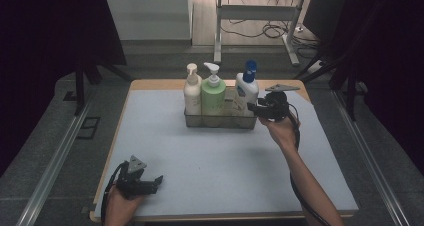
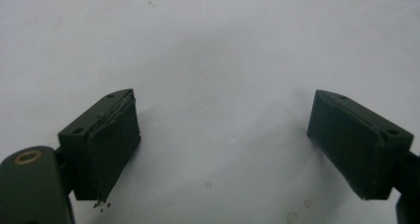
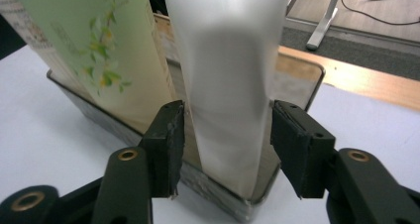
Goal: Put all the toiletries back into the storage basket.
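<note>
**Right gripper around the white bottle in the tray**

You had your right gripper at the right end of the clear tray, which stood toward the far middle of the pale blue mat. Three pump bottles stood upright in that tray in a row: a cream bottle at the left, a green bottle in the middle, and a white bottle with a blue pump at the right.

In the right gripper view, the white bottle stood between your jaws, inside the tray's corner. The left pad sat right against the bottle's side, or very nearly so. The right pad was just beside the bottle's other side, with a thin gap visible. So the fingers were half closed around the bottle but not yet clearly pinching it; you could not call it a firm grip from these views. The green bottle, printed with leaves, stood just to the left of the white one, outside the jaws.

Your left gripper lay low at the near left corner of the mat, well apart from the tray. In the left gripper view its pads were spread wide over bare mat, with nothing between them.
</note>
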Available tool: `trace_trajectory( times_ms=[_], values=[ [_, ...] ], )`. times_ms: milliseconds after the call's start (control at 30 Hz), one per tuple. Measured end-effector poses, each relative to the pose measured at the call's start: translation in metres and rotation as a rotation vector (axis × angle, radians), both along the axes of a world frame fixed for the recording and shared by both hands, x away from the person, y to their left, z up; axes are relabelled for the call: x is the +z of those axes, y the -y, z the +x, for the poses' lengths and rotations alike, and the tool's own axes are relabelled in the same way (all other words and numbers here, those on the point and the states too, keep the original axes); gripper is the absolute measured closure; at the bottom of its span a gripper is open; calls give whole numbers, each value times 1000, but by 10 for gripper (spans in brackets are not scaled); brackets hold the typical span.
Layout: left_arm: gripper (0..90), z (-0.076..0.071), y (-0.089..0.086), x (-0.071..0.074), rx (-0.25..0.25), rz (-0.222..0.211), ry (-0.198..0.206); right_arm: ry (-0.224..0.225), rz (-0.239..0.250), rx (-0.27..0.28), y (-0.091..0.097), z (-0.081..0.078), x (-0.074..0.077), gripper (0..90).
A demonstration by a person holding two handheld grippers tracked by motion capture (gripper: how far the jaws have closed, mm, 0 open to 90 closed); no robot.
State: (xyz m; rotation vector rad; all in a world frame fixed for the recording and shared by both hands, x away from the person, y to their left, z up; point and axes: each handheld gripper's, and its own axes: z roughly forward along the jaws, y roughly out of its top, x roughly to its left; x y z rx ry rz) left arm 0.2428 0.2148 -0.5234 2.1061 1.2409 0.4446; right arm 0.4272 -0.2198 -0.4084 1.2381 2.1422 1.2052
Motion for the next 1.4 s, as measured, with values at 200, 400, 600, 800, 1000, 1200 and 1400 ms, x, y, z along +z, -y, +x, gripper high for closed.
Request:
trace_trajectory(
  times_ms=[200,400,600,800,1000,1200,1400],
  values=[
    [123,0,0,0,-1,0,0,1,3,-14,13,-5,-7,620],
    [123,0,0,0,-1,0,0,-5,-5,-60,23,-2,-9,800],
    [123,0,0,0,0,0,0,-11,-14,-94,23,12,-11,889],
    [123,0,0,0,0,0,0,-3,-18,-96,19,27,-16,893],
    [123,0,0,0,-1,0,0,36,-55,-87,14,35,-19,881],
    [123,0,0,0,-1,0,0,11,-45,-101,8,45,-23,892],
    [123,0,0,0,0,-1,1,-40,-2,-95,3,52,-29,895]
  ],
)
